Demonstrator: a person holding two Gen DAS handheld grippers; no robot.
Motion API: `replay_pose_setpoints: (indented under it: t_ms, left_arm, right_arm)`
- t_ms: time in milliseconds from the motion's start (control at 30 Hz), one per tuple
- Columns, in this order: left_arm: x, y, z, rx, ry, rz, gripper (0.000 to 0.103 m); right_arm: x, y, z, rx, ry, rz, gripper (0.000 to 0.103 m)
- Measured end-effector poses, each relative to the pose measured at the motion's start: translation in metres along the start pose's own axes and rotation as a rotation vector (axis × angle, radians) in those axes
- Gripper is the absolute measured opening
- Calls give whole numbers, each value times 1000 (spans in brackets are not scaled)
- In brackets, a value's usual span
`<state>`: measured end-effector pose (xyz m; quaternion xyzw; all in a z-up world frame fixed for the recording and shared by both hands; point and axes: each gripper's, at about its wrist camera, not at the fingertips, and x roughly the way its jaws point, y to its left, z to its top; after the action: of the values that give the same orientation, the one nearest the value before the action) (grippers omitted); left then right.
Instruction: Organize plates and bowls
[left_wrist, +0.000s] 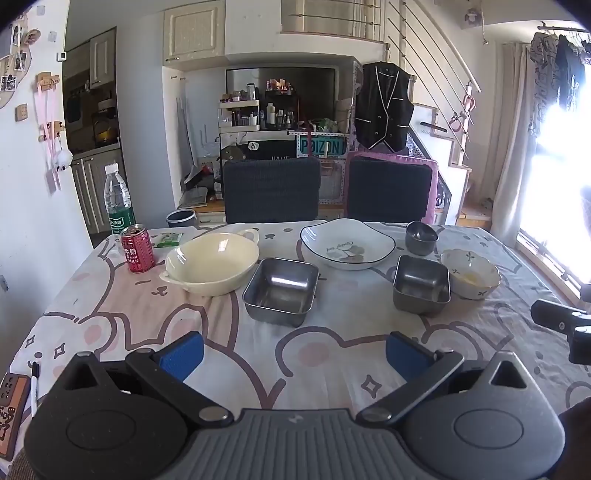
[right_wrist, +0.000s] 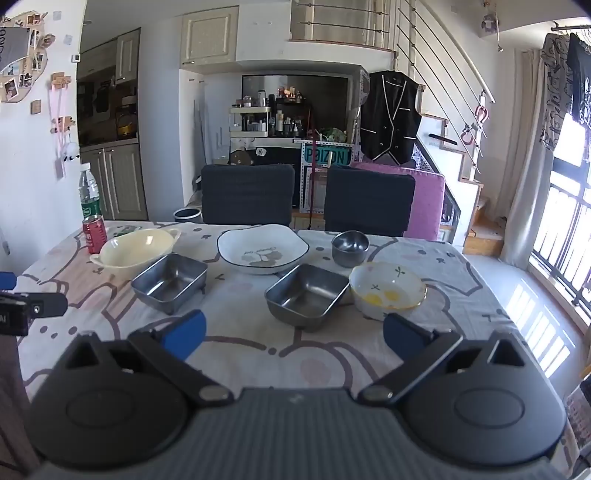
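While both tools hang low over the near edge of the surface (left_wrist: 332, 373), neither touches any dish. The left tool (left_wrist: 294, 356) has its blue pads spread wide with only cartoon-print cloth between them, and the right tool (right_wrist: 294, 332) is spread just as wide — nothing between its pads either.

Six dishes stand on the cloth. At the far left sits a cream bowl with two handles (left_wrist: 211, 263), and just beside its right rim a square steel dish (left_wrist: 280, 290). Behind, near the middle, lies a white plate with a dark rim and leaf print (left_wrist: 347, 242). To the right stand a second square steel dish (right_wrist: 307, 294), a small round steel bowl (right_wrist: 349, 247) behind it, and a white patterned bowl (right_wrist: 387, 290) with yellow residue inside, touching or nearly touching that second steel dish.

A red can (left_wrist: 137, 248) and a water bottle (left_wrist: 118, 199) stand at the far left corner.
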<state>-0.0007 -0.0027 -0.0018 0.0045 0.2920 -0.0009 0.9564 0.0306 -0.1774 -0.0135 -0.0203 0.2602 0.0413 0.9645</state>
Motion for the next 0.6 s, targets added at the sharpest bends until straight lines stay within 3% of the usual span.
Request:
replay_pose_setpoints:
  t_ms: [600]
  left_arm:
    - [0, 1, 0, 1, 4, -3, 103]
  right_arm:
    - [0, -2, 0, 4, 3, 0, 103]
